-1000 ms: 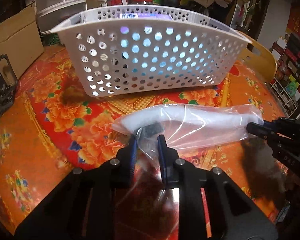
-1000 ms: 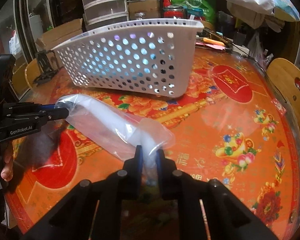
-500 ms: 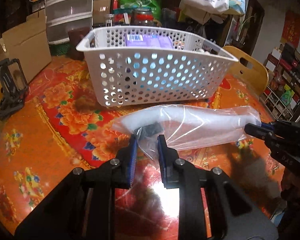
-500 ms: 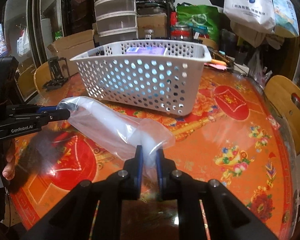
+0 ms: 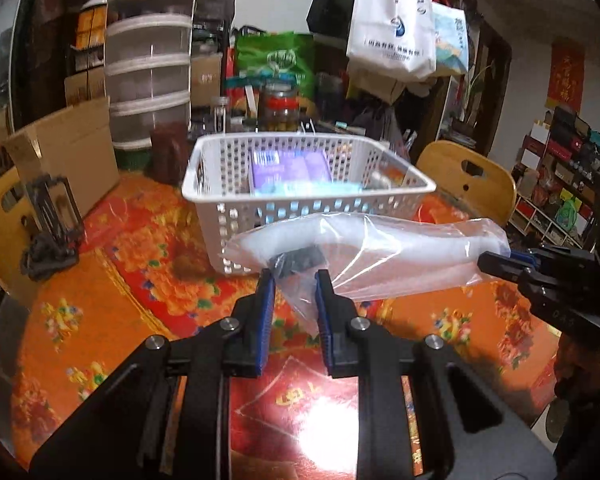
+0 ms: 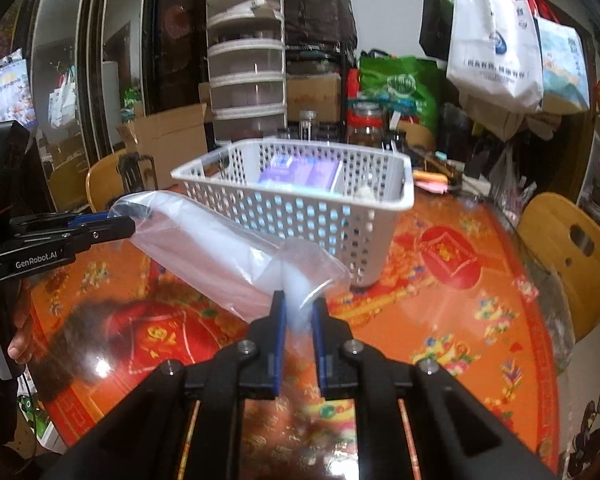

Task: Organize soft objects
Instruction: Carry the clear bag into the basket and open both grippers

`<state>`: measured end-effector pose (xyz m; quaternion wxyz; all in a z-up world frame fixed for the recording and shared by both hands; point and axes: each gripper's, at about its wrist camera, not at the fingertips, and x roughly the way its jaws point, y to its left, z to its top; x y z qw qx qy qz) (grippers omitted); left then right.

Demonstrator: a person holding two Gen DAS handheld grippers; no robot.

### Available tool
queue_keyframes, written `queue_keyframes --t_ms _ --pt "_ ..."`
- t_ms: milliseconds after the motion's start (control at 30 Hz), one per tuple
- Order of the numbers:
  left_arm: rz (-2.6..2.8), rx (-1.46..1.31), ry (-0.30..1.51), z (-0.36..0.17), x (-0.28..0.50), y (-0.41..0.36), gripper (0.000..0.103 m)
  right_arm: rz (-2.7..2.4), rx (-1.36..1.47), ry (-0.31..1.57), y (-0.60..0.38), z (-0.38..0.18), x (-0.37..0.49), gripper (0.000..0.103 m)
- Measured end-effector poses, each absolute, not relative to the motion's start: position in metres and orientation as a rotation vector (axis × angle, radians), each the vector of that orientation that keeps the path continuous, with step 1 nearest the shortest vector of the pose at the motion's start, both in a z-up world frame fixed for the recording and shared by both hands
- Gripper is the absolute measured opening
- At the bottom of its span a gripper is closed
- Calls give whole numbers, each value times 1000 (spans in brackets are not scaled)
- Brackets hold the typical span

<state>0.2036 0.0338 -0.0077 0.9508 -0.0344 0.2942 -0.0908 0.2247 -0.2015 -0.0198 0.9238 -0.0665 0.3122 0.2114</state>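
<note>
Clear plastic bag [image 5: 380, 256] hangs above the table [image 5: 100, 312], before the basket [image 5: 300, 184]; my left gripper [image 5: 294, 280] and right gripper [image 6: 298, 304], angled downward, clamp its opposite ends.

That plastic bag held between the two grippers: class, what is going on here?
A person holds a gripper in each hand, and together they carry a clear bag with something white and soft inside. The left gripper pinches one end, the right gripper the other. The bag hangs above the red tablecloth, just in front of a white basket that already holds a purple pack. The bag is not yet in the basket.
</note>
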Motion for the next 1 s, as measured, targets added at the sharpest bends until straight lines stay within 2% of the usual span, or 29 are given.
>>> queue_keyframes --t_ms 333,600,767,1000 --pt "-170 -31 503 63 229 30 18 431 -146 552 -202 36 237 10" --pt "-130 -27 521 103 305 35 19 386 -180 522 -193 80 292 10" --pt "-88 -8 557 99 363 40 19 376 -156 539 -187 91 342 10" --pt "-49 33 638 58 412 38 19 314 -188 600 -170 66 392 10"
